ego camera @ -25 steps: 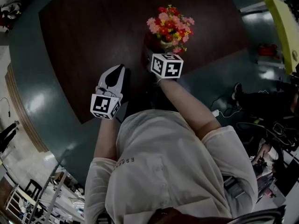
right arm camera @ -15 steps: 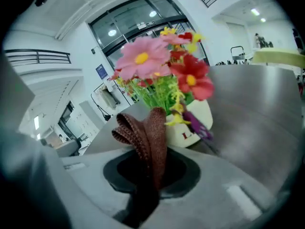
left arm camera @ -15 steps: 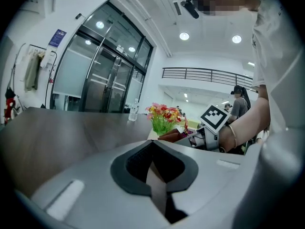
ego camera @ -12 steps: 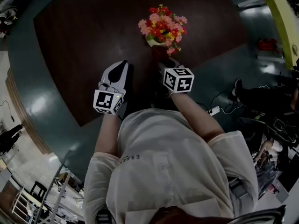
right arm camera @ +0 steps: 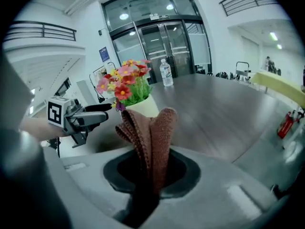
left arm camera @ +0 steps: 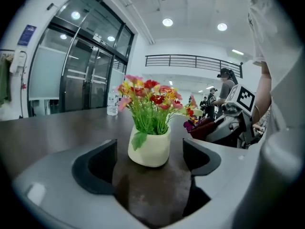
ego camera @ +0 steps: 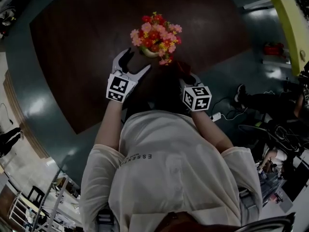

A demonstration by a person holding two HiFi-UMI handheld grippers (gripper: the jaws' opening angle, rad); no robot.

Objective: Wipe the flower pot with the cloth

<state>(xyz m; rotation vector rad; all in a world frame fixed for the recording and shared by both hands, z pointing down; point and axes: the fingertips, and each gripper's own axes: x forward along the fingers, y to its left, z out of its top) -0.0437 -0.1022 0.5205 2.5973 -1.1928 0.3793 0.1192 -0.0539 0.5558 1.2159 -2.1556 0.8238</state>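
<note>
**Two grippers flank one flower pot on a dark table**

Head view: both forearms reach forward. The left gripper [ego camera: 135,61] sits just left of the single flower pot [ego camera: 150,52], and the right gripper [ego camera: 185,74] is to its right, nearer the person (its tips lost in shadow). Blooms cover most of the pot.
Left gripper view: the jaws have just been opening and stand apart. The pot is just ahead of the gap, untouched, with one bottle [left arm camera: 112,104] behind.
Right gripper view: the jaws are clamped on one brown cloth [right arm camera: 152,132], its lower end hidden between them.

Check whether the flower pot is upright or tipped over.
Upright. In the left gripper view the flower pot stands flat on its base on the table, with its flowers pointing up.
</note>
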